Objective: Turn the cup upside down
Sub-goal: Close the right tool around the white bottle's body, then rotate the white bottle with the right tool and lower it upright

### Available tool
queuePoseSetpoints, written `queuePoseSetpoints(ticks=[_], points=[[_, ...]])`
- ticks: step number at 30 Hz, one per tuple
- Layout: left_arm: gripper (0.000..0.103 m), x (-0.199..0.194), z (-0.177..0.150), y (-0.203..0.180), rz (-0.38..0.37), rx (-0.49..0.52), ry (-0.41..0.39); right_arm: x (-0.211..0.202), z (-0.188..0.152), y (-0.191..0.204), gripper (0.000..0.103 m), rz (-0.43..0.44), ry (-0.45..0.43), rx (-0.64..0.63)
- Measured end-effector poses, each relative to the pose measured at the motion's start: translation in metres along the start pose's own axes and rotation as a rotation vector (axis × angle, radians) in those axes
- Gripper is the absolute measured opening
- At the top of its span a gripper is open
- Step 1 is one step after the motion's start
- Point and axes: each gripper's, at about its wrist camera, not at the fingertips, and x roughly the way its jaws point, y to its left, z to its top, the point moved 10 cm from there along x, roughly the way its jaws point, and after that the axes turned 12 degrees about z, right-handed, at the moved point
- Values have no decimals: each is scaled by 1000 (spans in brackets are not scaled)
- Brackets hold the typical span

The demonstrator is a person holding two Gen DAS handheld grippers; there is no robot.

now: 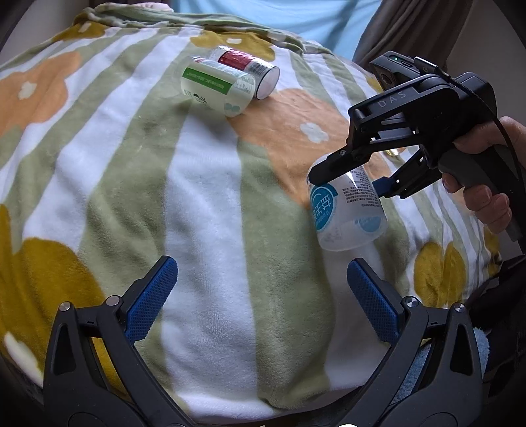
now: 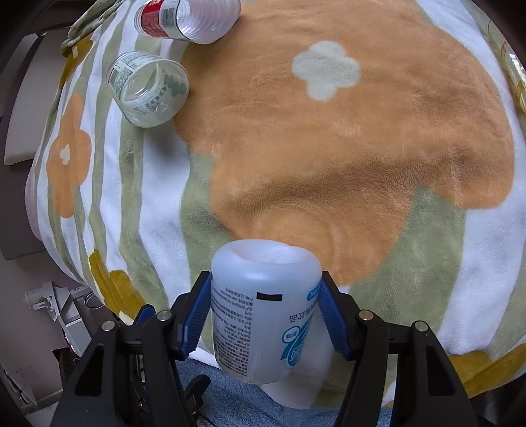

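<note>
A translucent plastic cup with a blue label (image 1: 345, 210) (image 2: 264, 312) is held tilted just above the flowered blanket (image 1: 203, 203), its closed base facing away from the right wrist camera. My right gripper (image 2: 264, 315) (image 1: 348, 184) is shut on it, the blue pads pressing its two sides. A person's hand (image 1: 483, 184) holds that gripper's handle. My left gripper (image 1: 261, 302) stands open low over the blanket, left of the cup, with nothing between its fingers.
Two more cups lie on their sides at the far part of the blanket: a green-labelled one (image 1: 217, 87) (image 2: 148, 88) and a red-labelled one (image 1: 250, 70) (image 2: 187, 18). The blanket's edge drops off at the left (image 2: 49, 203). A blue towel (image 2: 236, 404) lies below the right gripper.
</note>
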Motion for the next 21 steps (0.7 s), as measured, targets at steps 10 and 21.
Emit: queuePoseSetpoints(ticks=[10,21], points=[[103,8,2,1,7,2,-1,-50,16,38,59,-8,-453,-416],[103,-1,7,-4,19,45,-58,-45,5,26,59,-161,-797,-655]])
